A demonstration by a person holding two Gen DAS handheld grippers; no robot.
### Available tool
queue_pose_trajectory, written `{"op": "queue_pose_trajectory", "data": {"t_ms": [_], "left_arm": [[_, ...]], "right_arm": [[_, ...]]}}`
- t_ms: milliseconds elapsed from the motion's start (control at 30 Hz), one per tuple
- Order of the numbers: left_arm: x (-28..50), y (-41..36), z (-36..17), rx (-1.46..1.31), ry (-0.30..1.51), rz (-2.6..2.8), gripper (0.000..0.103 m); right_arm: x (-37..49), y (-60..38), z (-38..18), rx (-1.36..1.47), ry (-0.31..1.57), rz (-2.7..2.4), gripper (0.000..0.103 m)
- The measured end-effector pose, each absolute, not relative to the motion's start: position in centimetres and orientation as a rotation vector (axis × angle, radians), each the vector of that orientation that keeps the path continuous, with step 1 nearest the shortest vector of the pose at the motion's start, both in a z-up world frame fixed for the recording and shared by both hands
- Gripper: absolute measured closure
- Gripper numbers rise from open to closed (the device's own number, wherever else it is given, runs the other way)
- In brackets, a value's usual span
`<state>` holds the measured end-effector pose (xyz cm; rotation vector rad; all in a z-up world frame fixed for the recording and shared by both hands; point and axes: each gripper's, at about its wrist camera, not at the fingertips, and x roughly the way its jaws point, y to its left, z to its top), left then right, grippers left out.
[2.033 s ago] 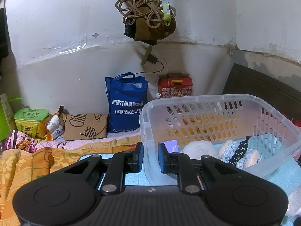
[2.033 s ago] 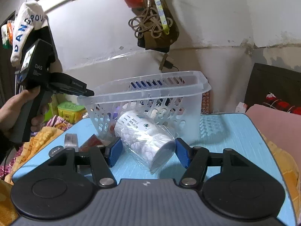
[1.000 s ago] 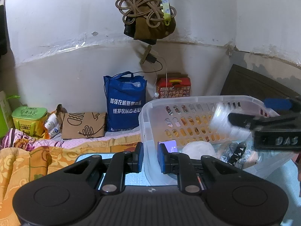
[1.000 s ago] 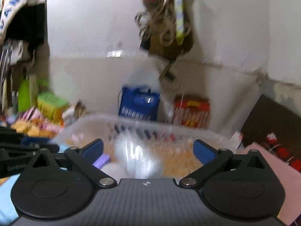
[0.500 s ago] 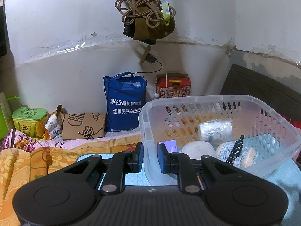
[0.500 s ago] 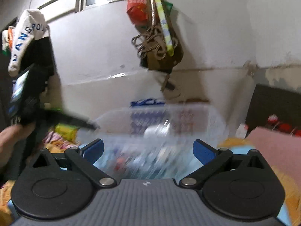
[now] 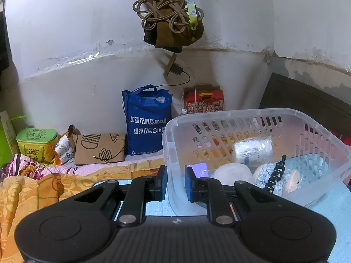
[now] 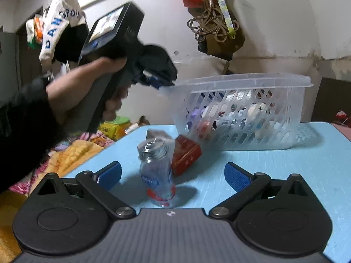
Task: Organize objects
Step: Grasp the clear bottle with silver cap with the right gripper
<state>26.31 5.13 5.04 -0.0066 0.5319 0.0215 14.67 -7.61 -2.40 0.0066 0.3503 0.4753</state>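
A clear plastic basket (image 7: 324, 140) stands on the light blue table (image 8: 274, 175). My left gripper (image 7: 175, 175) is shut on its near corner wall; the right wrist view shows that left gripper (image 8: 161, 82) at the basket (image 8: 241, 83) rim, held by a hand. In the basket lie a wrapped white roll (image 7: 252, 151), a black hair clip (image 7: 275, 175), a purple card (image 7: 199, 166) and pale bundles. My right gripper (image 8: 173, 173) is open, low over the table. A clear uncapped bottle (image 8: 156, 175) stands between its fingers, untouched. A red box (image 8: 185, 157) lies just behind the bottle.
An orange patterned blanket (image 7: 33, 188) lies left of the table. By the wall stand a blue bag (image 7: 148, 122), a brown cardboard piece (image 7: 99, 149), a green box (image 7: 36, 142) and a red tin (image 7: 204, 103). A dark headboard (image 7: 307, 100) is at the right.
The wrapped roll left my right gripper and now lies in the basket. That gripper drew back and sank to the table, facing the bottle and red box. The left gripper has kept still.
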Motion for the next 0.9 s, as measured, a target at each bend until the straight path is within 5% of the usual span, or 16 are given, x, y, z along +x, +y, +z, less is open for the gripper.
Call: {"op": "queue_pose_trajectory", "data": {"t_ms": [200, 467, 533, 900], "left_arm": [[26.3, 5.2, 5.0, -0.002, 0.531, 0.021, 0.082], [26.2, 5.1, 4.9, 0.001, 0.528, 0.018, 0.082], [26.3, 5.1, 4.9, -0.004, 0.529, 0.015, 0.082], [26.2, 5.2, 4.9, -0.007, 0.529, 0.011, 0.082]], "right_arm": [[16.0, -6.1, -4.3, 0.01, 0.452, 0.42, 0.033], [16.1, -4.0, -4.7, -0.046, 0.444, 0.437, 0.041], [15.9, -3.5, -4.8, -0.064, 0.452, 0.446, 0.059], [14.9, -5.9, -3.5, -0.021, 0.376, 0.369, 0.059]]}}
